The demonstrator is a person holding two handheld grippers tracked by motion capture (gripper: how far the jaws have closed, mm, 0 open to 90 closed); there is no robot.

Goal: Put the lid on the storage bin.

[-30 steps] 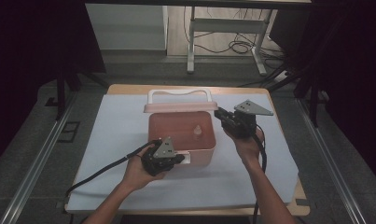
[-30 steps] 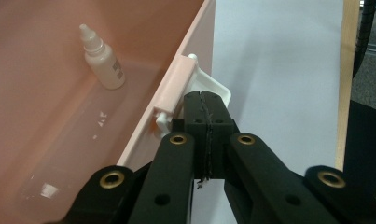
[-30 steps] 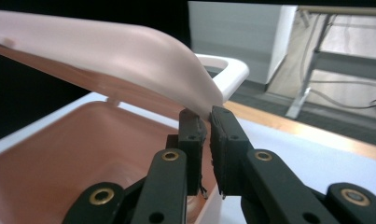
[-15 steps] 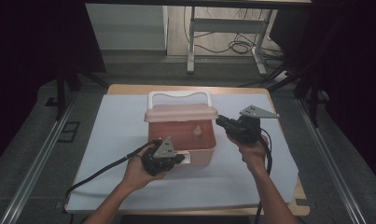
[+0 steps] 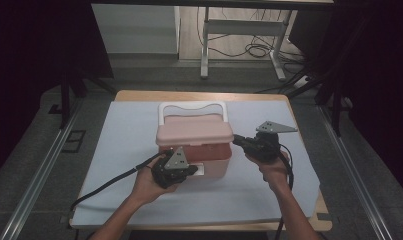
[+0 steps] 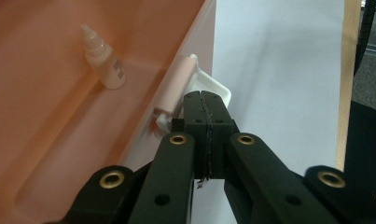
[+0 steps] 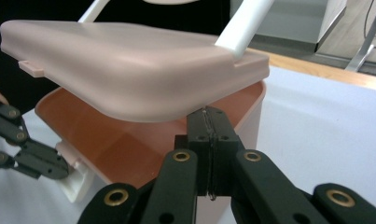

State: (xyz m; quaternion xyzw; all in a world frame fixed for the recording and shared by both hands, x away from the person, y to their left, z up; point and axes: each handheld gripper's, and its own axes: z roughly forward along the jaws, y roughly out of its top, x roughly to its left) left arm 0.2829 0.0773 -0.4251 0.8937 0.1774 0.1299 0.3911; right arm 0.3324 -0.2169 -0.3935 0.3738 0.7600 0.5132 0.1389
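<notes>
While its lid [image 5: 194, 132] is tilted ajar, the pink box [image 5: 209, 157] (white-handled) is flanked by both grippers, left gripper [image 5: 189, 171] and right gripper [image 5: 235, 140], fingers pressed together, empty.

Bottle [image 6: 105, 65] label — print too small

Pink box [image 5: 199, 155], pink lid [image 5: 194, 132], white handle [image 5: 191, 106], pale blue mat [image 5: 129, 135]

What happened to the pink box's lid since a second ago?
The pink lid, off the box a second ago, has swung down over it, still raised at the right tongs' side in the right gripper view. Those tongs moved down to the lid's right edge, their jaws just closing; nothing visible between them. The left tongs stayed shut by the white latch, and the small bottle stays inside.
</notes>
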